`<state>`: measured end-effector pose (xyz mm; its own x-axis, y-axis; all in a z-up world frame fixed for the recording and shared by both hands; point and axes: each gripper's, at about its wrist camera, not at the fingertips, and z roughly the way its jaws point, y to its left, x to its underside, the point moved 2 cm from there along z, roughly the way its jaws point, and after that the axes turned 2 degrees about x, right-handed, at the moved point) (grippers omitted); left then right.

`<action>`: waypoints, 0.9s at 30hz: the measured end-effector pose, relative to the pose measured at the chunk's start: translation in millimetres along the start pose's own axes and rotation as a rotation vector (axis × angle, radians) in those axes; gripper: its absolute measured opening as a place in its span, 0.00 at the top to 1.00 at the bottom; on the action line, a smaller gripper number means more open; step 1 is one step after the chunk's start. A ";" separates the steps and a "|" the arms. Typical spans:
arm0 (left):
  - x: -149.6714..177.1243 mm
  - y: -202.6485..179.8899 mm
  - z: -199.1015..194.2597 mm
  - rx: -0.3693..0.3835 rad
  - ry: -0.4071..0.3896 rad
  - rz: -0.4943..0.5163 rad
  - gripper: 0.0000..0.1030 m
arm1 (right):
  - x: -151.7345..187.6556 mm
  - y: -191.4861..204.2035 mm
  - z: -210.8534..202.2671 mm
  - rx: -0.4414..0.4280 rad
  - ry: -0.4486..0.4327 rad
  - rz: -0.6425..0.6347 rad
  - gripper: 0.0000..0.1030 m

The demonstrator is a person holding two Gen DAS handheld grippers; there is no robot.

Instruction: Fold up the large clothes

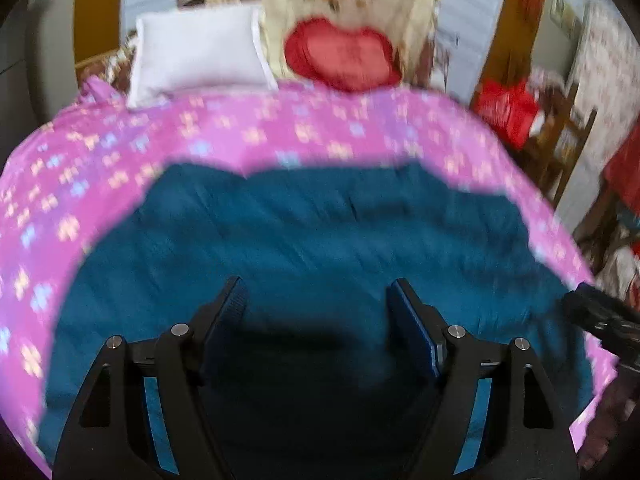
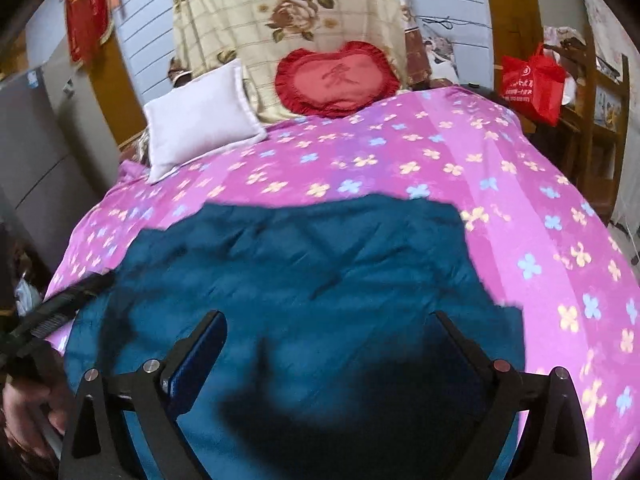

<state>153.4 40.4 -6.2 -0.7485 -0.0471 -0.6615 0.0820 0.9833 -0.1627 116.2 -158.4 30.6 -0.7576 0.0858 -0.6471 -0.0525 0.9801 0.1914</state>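
Observation:
A large dark teal garment (image 1: 320, 240) lies spread flat on a bed covered by a pink flowered sheet (image 1: 100, 152). It also shows in the right wrist view (image 2: 300, 272) on the same sheet (image 2: 540, 208). My left gripper (image 1: 318, 292) hangs open and empty above the garment's near part. My right gripper (image 2: 328, 324) is open and empty above it too. The right gripper's tip shows at the right edge of the left wrist view (image 1: 600, 316). The left gripper shows at the left edge of the right wrist view (image 2: 56, 312). The left wrist view is blurred.
A white pillow (image 2: 200, 116) and a red heart cushion (image 2: 338, 80) lie at the bed's head against a cream flowered cloth (image 2: 288, 12). A red bag (image 2: 532, 84) sits on wooden shelving at the right. A grey cabinet (image 2: 36, 152) stands at the left.

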 end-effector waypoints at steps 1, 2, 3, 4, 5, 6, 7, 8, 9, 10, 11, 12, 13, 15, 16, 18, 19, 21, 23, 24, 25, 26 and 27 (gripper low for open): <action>6.6 -5.7 6.9 -0.031 0.003 0.021 0.21 | 8.0 3.8 4.6 -0.017 0.025 -0.009 0.04; 11.9 -10.0 10.8 -0.059 -0.011 0.045 0.18 | 15.2 5.7 11.5 -0.012 0.050 -0.030 0.04; 14.3 -12.4 12.6 -0.076 -0.027 0.056 0.16 | 22.1 6.9 22.2 0.010 0.082 -0.060 0.03; 14.6 -13.0 15.4 -0.081 -0.031 0.057 0.14 | 29.8 8.5 34.8 0.041 0.113 -0.095 0.00; 14.2 -12.7 18.5 -0.080 -0.022 0.052 0.13 | 35.9 8.2 40.6 0.046 0.096 -0.126 0.00; 14.0 -10.9 21.6 -0.075 -0.011 0.043 0.12 | 37.9 7.1 41.4 0.042 0.071 -0.139 0.00; 13.8 -8.6 24.9 -0.067 -0.002 0.034 0.10 | 38.1 6.1 43.2 0.038 0.073 -0.144 0.00; 14.6 -6.6 26.2 -0.060 0.000 0.026 0.09 | 37.4 4.8 44.4 0.032 0.084 -0.140 0.00; 16.0 -4.8 27.5 -0.053 -0.003 0.019 0.09 | 37.1 3.8 45.3 0.027 0.090 -0.139 0.00; 17.6 -4.0 28.2 -0.051 -0.007 0.017 0.09 | 37.5 3.3 46.3 0.024 0.093 -0.141 0.00; 18.1 -4.2 27.8 -0.052 -0.008 0.016 0.09 | 38.6 2.8 46.4 0.023 0.092 -0.145 0.00; 18.7 -3.8 26.0 -0.054 -0.005 0.016 0.09 | 40.2 2.6 46.0 0.023 0.090 -0.154 0.00; 18.8 -3.3 23.4 -0.050 0.002 0.013 0.09 | 41.6 2.8 45.8 0.023 0.085 -0.164 0.00; 18.6 0.3 13.2 -0.034 0.012 0.001 0.09 | 43.4 4.3 42.0 0.024 0.086 -0.174 0.00; 18.9 6.4 3.6 -0.027 0.008 -0.014 0.09 | 43.8 4.7 39.2 0.025 0.092 -0.174 0.00; 19.1 17.9 -9.4 -0.031 0.007 -0.035 0.09 | 39.8 1.3 32.0 0.029 0.114 -0.158 0.00; 19.2 23.2 -13.3 -0.041 0.011 -0.041 0.09 | 37.9 -1.9 24.6 0.037 0.109 -0.141 0.00; 18.8 37.5 -20.9 -0.069 0.027 -0.049 0.09 | 36.3 -11.4 4.2 0.069 0.060 -0.114 0.00; 18.0 49.0 -27.3 -0.085 0.029 -0.059 0.09 | 39.0 -20.8 -14.4 0.117 0.005 -0.090 0.00; 15.9 57.9 -33.5 -0.099 0.020 -0.064 0.09 | 42.6 -27.6 -22.9 0.145 -0.025 -0.074 0.00; 14.7 65.5 -37.7 -0.107 0.012 -0.067 0.09 | 46.0 -33.6 -27.8 0.165 -0.045 -0.060 0.00; 12.9 75.9 -41.9 -0.114 0.005 -0.072 0.09 | 49.7 -41.2 -30.8 0.191 -0.054 -0.042 0.00; 11.0 87.1 -45.4 -0.124 0.001 -0.081 0.09 | 50.9 -47.6 -31.4 0.210 -0.055 -0.026 0.00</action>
<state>122.4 133.5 5.6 -0.7503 -0.1272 -0.6488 -0.0610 0.9905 -0.1236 59.7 -206.3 11.7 -0.7209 0.0644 -0.6900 0.0698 0.9974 0.0201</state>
